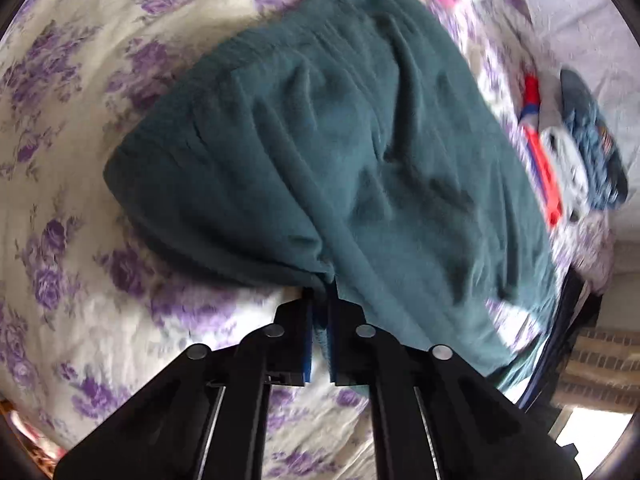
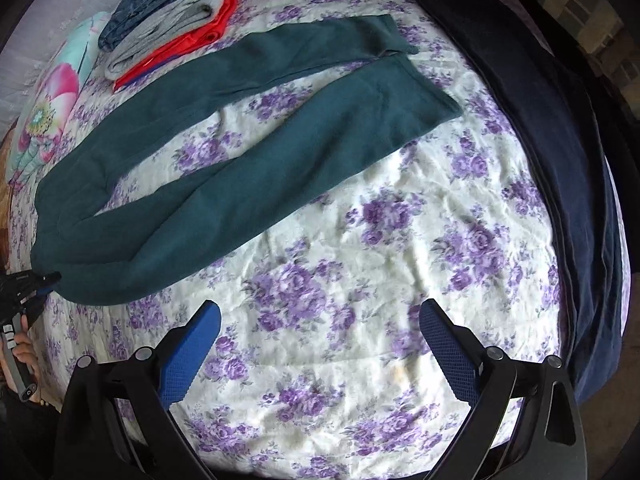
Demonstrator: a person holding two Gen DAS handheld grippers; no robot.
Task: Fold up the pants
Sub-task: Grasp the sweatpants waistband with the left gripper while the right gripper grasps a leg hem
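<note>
Dark teal fleece pants (image 2: 224,160) lie spread on a bed with a purple-flowered cover (image 2: 360,280), the two legs running to the far right and parted in a V. My left gripper (image 1: 320,292) is shut on a pinch of the teal pants (image 1: 340,152) at the waist end; it also shows at the left edge of the right wrist view (image 2: 36,280). My right gripper (image 2: 320,312) is open and empty, held over bare cover near the pants' waist end, not touching them.
Folded clothes lie at the far left: jeans (image 2: 152,4), a grey garment (image 2: 168,36) and a red-orange one (image 2: 180,44). A flowered pillow (image 2: 48,92) lies at the left. A dark navy blanket (image 2: 540,120) runs along the bed's right edge.
</note>
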